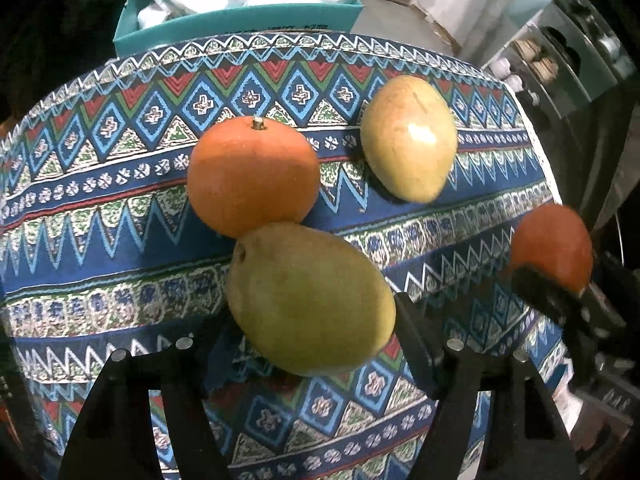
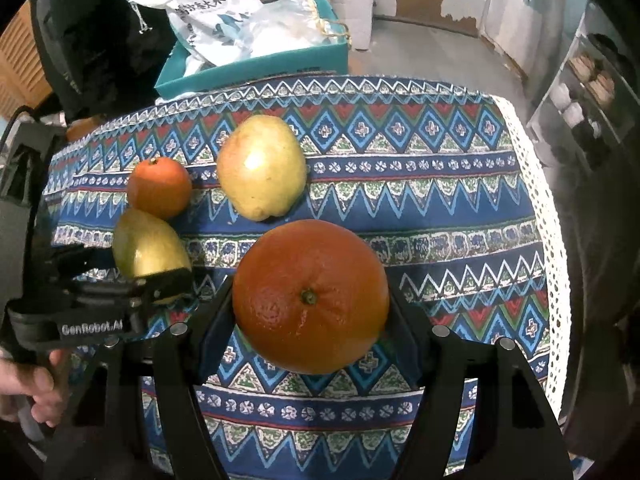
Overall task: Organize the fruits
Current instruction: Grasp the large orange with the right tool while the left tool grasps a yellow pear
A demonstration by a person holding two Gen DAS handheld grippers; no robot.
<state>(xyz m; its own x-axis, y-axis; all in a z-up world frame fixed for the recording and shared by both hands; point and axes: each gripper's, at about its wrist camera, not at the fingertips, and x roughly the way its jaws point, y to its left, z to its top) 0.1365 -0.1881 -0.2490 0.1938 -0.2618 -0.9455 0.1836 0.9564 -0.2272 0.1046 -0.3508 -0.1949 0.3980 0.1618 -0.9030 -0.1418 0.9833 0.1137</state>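
We are holding a big orange (image 2: pixel 310 296) tight between the fingers (image 2: pixel 408 332) of our right gripper (image 2: pixel 310 320), just above the patterned cloth (image 2: pixel 440 208) on the desk. Our left gripper (image 1: pixel 308 340) is reaching around a green mango (image 1: pixel 310 298), with its right finger touching the mango, but we cannot tell if the left finger is pressing too. This mango is touching a smaller orange (image 1: pixel 252 176) behind it, and a yellow mango (image 1: pixel 408 138) is lying near that orange, closer to the teal box (image 1: pixel 240 24).
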